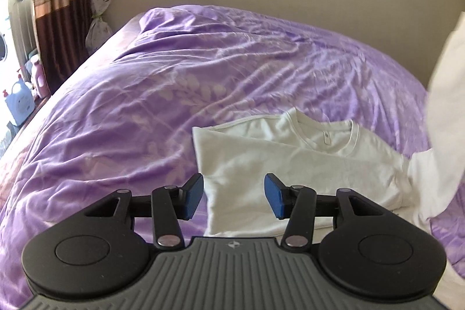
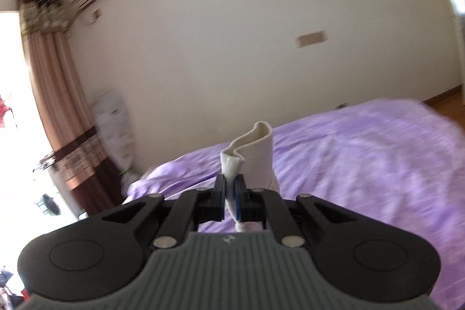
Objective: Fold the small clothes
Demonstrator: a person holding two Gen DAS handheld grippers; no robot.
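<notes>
A small white T-shirt [image 1: 290, 159] lies on the purple bedspread [image 1: 145, 106], collar toward the far side, its left side folded in. My left gripper [image 1: 234, 198] is open and empty, hovering just above the shirt's near left part. My right gripper [image 2: 231, 198] is shut on a bunched piece of the white shirt [image 2: 255, 153] and holds it raised above the bed. In the left wrist view that lifted white cloth [image 1: 444, 106] rises along the right edge.
The bed's purple cover [image 2: 363, 164] is wrinkled and stretches to the far wall. Brown curtains [image 1: 58, 5] and a bright window stand at the left. Bottles [image 1: 20, 100] sit on the floor beside the bed's left edge.
</notes>
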